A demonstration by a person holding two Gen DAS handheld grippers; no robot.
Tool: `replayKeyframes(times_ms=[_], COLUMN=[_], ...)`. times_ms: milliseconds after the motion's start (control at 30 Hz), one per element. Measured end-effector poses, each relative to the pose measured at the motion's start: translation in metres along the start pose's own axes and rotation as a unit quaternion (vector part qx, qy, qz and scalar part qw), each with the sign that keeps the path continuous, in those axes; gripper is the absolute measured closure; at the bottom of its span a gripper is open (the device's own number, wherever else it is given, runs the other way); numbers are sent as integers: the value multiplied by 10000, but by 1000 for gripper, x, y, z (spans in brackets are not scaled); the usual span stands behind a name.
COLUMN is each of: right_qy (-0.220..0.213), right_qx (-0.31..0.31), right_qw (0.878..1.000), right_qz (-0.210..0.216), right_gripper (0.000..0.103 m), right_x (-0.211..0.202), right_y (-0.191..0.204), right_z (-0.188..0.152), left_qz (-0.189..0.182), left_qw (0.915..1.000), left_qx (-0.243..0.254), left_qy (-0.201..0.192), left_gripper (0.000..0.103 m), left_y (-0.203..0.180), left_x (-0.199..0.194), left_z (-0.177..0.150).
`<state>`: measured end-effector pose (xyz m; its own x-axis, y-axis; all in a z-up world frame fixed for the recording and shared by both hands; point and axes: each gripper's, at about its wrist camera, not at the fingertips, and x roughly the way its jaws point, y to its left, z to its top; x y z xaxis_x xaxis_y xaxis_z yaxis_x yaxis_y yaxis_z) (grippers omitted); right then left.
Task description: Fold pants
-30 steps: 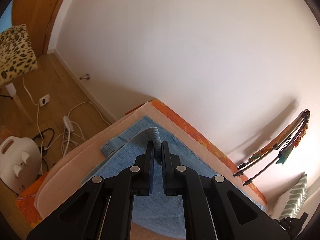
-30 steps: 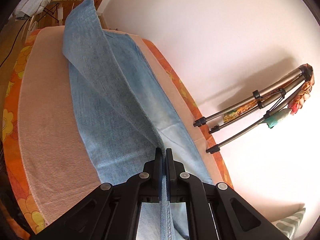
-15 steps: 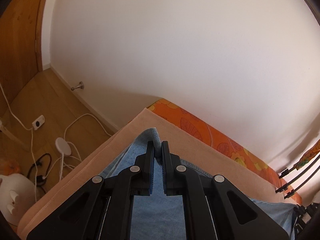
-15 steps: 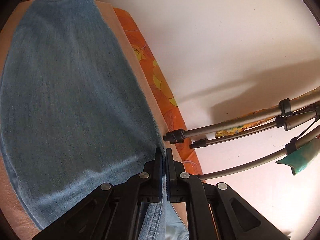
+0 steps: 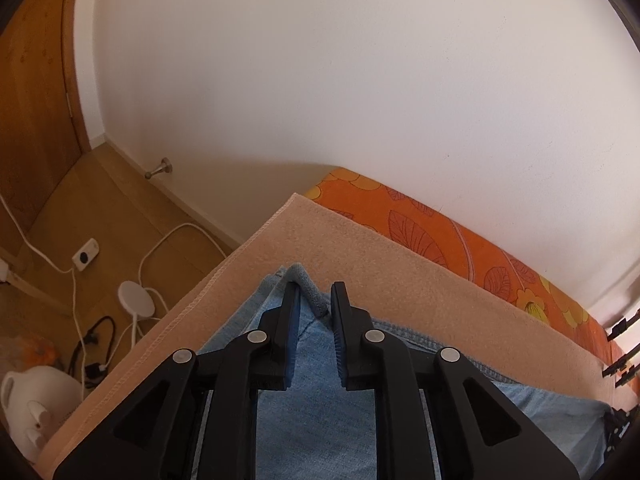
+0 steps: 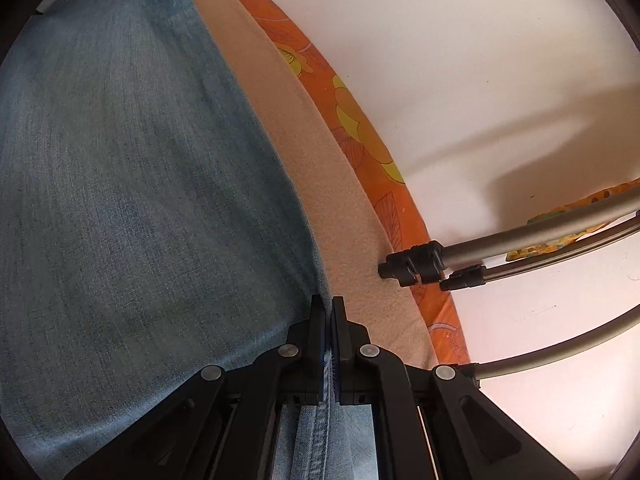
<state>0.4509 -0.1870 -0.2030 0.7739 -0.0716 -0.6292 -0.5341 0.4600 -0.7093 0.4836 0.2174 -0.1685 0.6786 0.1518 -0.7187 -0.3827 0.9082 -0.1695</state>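
Three tripod legs [image 6: 520, 240] rest beside the pants [image 6: 140, 180].

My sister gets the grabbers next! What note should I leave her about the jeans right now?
Left gripper: jaws apart, a bunched corner of the light blue denim pants sits loose between them.
Right gripper: shut on the pants' seamed edge.
The pants lie spread flat on the beige fleece blanket, over the orange flowered sheet by the white wall.
Done: one fold appears laid down, a doubled edge showing near the left fingertips.
Left: release the right grip, smooth the fabric, then probably fold again.
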Motion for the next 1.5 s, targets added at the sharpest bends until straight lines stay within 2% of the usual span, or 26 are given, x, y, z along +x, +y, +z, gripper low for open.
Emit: replayKeyframes(times_ms=[33,67,133,167,200,267,367,433,500,700,833,1000,1100,1333,1500], right_qy=[2,11,29,-4,-46,-103,-243,-367,-511,-1012,-1241,-1183,-997,-451,-212], right_qx=[45,93,211,279,336,456,622,768,1001,1775,2266,2706,2861,3434,3657], right_qw=[10000,10000,9998,9996,9994,9989,9978,9963,9934,9782,9654,9552,9530,9378,9304], right_qz=[2,-6,-14,-61,-65,-16,20,111,206,374,367,218,48,-239,-133], right_gripper=[103,101,83,70,67,66,61,61,56,43,42,42,42,42,42], right_x=[-1,-1,-3,-5,-8,-14,-27,-40,-56,-120,-165,-208,-226,-251,-262], right_y=[-1,-2,-5,-7,-9,-13,-15,-18,-24,-47,-65,-73,-71,-60,-36], right_z=[0,-1,0,0,1,2,2,0,-4,-37,-81,-151,-197,-313,-381], left_qz=[57,92,110,130,131,205,120,101,18,-572,-1091,-1745,-2123,-2837,-3102], left_qw=[10000,10000,9999,9998,9998,9995,9996,9992,9980,9915,9825,9632,9481,9051,8765], left_qx=[10,-4,-31,-26,-18,5,30,289,557,1127,1472,2037,2369,3140,3611], left_qy=[-4,-26,-87,-132,-168,-227,-238,-265,-304,-322,-337,-186,-21,401,715], left_gripper=[74,71,62,60,59,59,59,59,59,59,59,59,59,59,59], left_y=[-1,-1,1,5,8,14,20,14,5,-30,-60,-116,-154,-239,-287], left_x=[3,1,-6,-10,-14,-23,-38,-51,-66,-112,-141,-168,-182,-210,-222], left_z=[6,9,13,16,18,22,20,15,8,-16,-36,-74,-101,-170,-218])
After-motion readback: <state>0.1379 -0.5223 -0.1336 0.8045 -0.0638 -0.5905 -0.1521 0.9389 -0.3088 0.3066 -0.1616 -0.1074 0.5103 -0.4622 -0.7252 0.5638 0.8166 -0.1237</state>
